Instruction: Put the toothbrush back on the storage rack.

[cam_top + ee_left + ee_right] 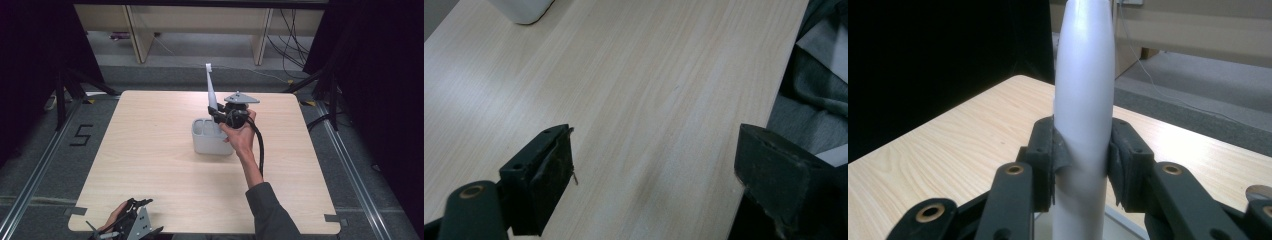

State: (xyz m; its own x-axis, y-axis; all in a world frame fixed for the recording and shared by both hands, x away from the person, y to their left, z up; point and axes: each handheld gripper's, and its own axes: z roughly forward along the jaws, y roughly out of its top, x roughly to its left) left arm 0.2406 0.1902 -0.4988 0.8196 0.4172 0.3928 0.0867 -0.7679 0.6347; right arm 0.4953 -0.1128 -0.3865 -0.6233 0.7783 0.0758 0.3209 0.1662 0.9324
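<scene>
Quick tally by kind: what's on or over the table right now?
White long-handled utensil, clamped upright in the right gripper: 1
White compartment holder: 1
Grippers, counting the open left gripper: 2
Total: 4

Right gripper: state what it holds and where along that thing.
The right gripper is shut on a long white handle, clamped on its lower, wider part, with the thin end pointing up above the white holder.

Holder (211, 137) sits mid-table (150, 150). Utensil (211, 90) stands upright over holder's rear right, w/ right gripper (221, 116) alongside. Left gripper (131, 222) well in front of holder, near table edge.
</scene>
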